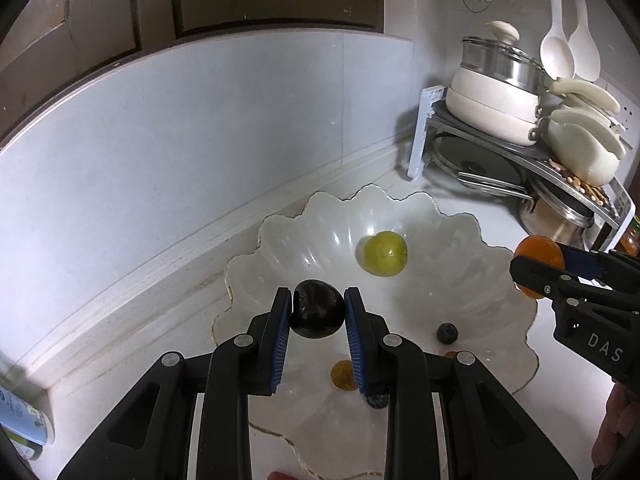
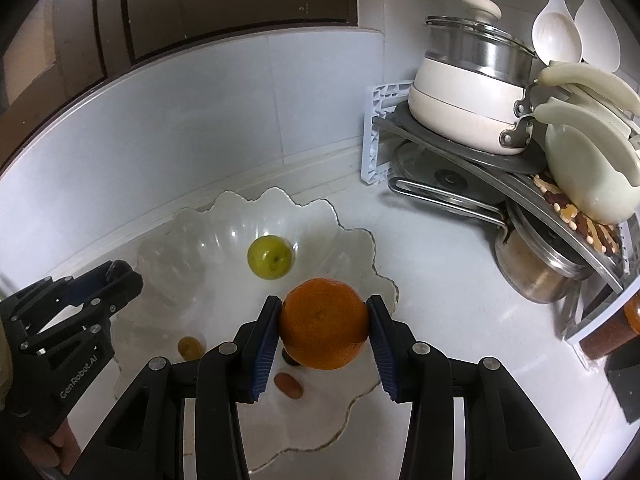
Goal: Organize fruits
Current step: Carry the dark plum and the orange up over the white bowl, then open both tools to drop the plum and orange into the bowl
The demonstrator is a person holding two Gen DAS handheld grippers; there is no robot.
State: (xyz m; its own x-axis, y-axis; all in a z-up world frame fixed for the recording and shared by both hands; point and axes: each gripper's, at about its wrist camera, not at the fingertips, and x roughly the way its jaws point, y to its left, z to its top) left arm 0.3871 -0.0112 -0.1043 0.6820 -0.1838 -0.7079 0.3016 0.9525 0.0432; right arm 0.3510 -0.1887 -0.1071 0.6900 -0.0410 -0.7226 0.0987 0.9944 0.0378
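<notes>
1. One white scalloped bowl (image 1: 460, 220) at frame centre.
2. One green fruit (image 1: 385, 253) in it.
3. One dark plum (image 1: 318, 314), lower centre.
4. One orange (image 2: 324, 322).
5. One small dark berry (image 1: 447, 333) and one small yellow fruit (image 1: 343, 375), low in the frame.
6. Two white spoons (image 2: 557, 32), upper right.
7. Two grippers: left gripper (image 1: 318, 320), right gripper (image 2: 324, 328).

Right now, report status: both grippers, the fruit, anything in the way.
Left gripper shut on dark plum. Right gripper shut on orange. Both over white bowl; green fruit already inside. Nothing blocking.
</notes>
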